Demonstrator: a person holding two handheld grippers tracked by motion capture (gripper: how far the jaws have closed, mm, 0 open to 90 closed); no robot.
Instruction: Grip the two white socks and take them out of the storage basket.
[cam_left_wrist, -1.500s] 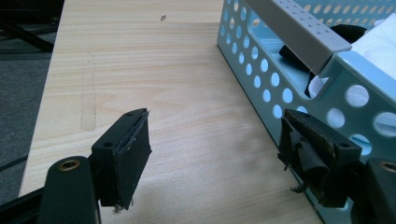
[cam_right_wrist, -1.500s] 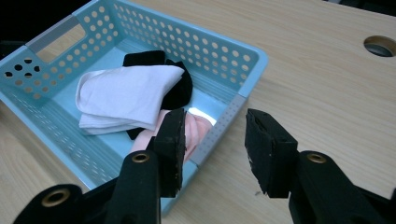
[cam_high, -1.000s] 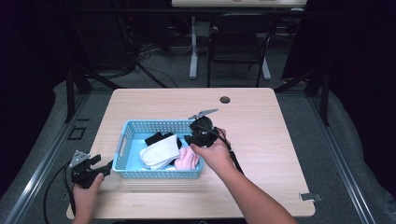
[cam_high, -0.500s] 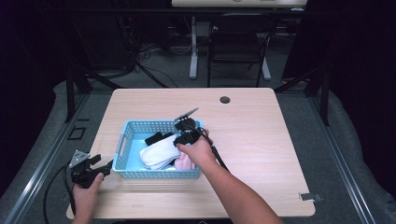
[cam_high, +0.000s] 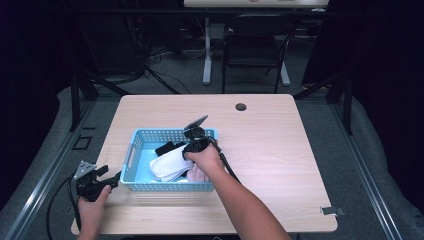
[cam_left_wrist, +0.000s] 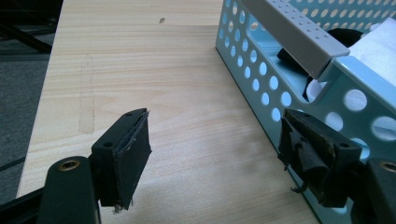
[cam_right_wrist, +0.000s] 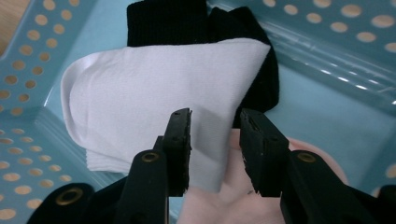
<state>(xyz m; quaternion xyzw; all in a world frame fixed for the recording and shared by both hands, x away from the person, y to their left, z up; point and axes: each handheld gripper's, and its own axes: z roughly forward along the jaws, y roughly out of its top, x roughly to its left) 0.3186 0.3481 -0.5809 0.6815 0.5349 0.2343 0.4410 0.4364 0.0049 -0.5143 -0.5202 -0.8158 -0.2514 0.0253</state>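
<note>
A light blue perforated basket (cam_high: 165, 186) sits on the left half of the wooden table (cam_high: 280, 150). Inside lie a folded white sock (cam_high: 170, 162), a black sock (cam_high: 167, 148) behind it and a pink sock (cam_high: 197, 175). My right gripper (cam_high: 186, 152) hangs low inside the basket. In the right gripper view the right gripper (cam_right_wrist: 215, 116) is open just above the near edge of the white sock (cam_right_wrist: 140, 107), with the black sock (cam_right_wrist: 173, 21) beyond and the pink sock (cam_right_wrist: 233, 191) underneath. My left gripper (cam_high: 112, 179) rests open beside the basket's left wall (cam_left_wrist: 261, 70), holding nothing (cam_left_wrist: 215, 119).
A dark round cable hole (cam_high: 241, 106) sits near the table's far edge. A small metal clip (cam_high: 332, 210) lies by the front right corner. Behind the table stand a chair (cam_high: 252, 55) and cables on the floor. Bare wood stretches right of the basket.
My right gripper has moved left and down into the basket, over the white sock. The left gripper has stayed where it was.
</note>
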